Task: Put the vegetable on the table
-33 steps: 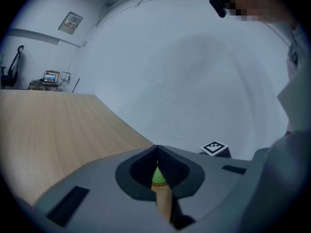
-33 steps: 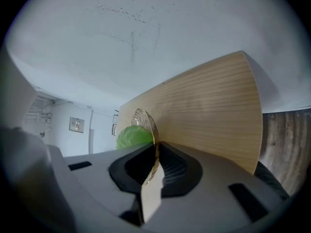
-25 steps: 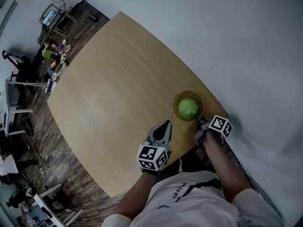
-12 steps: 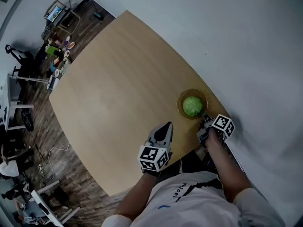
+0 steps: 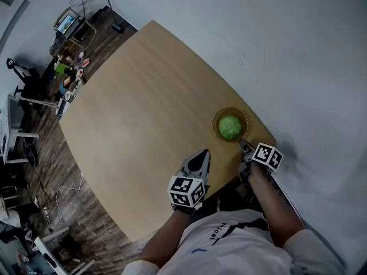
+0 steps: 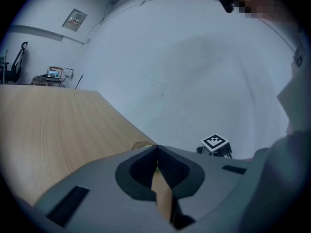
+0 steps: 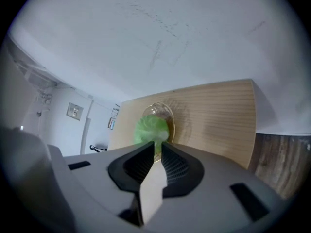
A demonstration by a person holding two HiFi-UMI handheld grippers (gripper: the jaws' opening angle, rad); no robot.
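Note:
A round green vegetable (image 5: pixel 230 126) lies in a small glass bowl (image 5: pixel 217 117) near the table's right edge. In the right gripper view the vegetable (image 7: pixel 149 127) and the bowl (image 7: pixel 164 109) sit straight ahead of the jaws. My right gripper (image 5: pixel 245 148) is just short of the bowl's near rim, shut and holding nothing; its tips (image 7: pixel 158 144) do not touch the vegetable. My left gripper (image 5: pixel 203 154) hovers over the table's near edge, left of the bowl, shut and empty (image 6: pixel 156 149). The right gripper's marker cube (image 6: pixel 215 142) shows beyond it.
The wooden table (image 5: pixel 137 102) is bare apart from the bowl. White wall or floor (image 5: pixel 298 67) lies to the right. At the far left, on dark wood flooring, stand cluttered desks, a monitor (image 5: pixel 64 23) and chairs.
Little has changed. The head view shifted slightly, and my right gripper has eased a touch back from the bowl. The left gripper has stayed put.

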